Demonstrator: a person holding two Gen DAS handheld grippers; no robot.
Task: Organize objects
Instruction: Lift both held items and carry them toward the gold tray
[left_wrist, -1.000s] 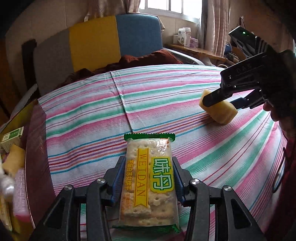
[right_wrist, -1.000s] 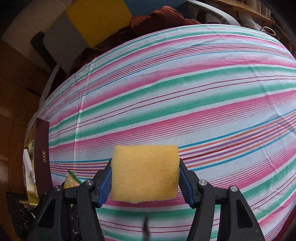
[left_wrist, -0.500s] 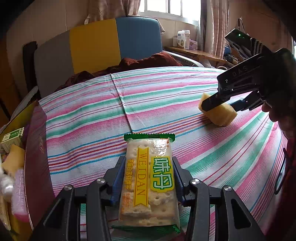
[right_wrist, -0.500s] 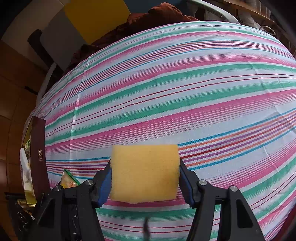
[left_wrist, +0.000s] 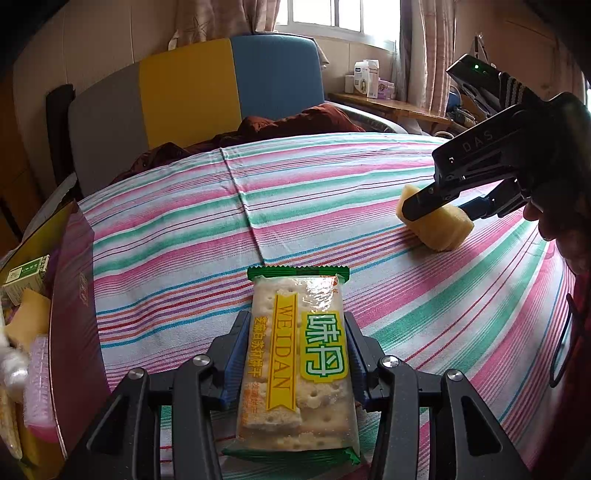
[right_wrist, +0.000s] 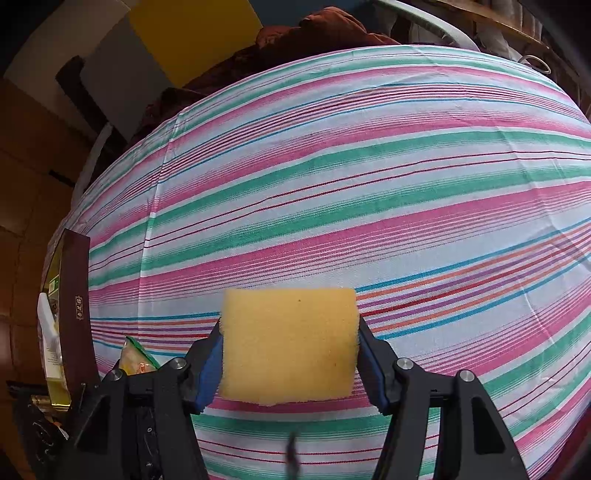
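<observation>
My left gripper (left_wrist: 295, 354) is shut on a cracker packet (left_wrist: 297, 354) with green ends and a yellow label, held just above the striped cloth. My right gripper (right_wrist: 290, 350) is shut on a yellow sponge (right_wrist: 290, 343). In the left wrist view the sponge (left_wrist: 437, 230) sits low at the cloth on the right, with the right gripper (left_wrist: 447, 206) around it. In the right wrist view the packet's end (right_wrist: 136, 356) shows at the lower left.
A dark red open box (left_wrist: 72, 306) stands at the left edge and holds a small green carton (left_wrist: 27, 278), a yellow sponge and pink items; it also shows in the right wrist view (right_wrist: 75, 302). The striped cloth (left_wrist: 314, 206) covers the surface. A headboard and brown blanket lie behind.
The right gripper with the sponge has dropped slightly toward the cloth. The left gripper and packet have barely moved.
</observation>
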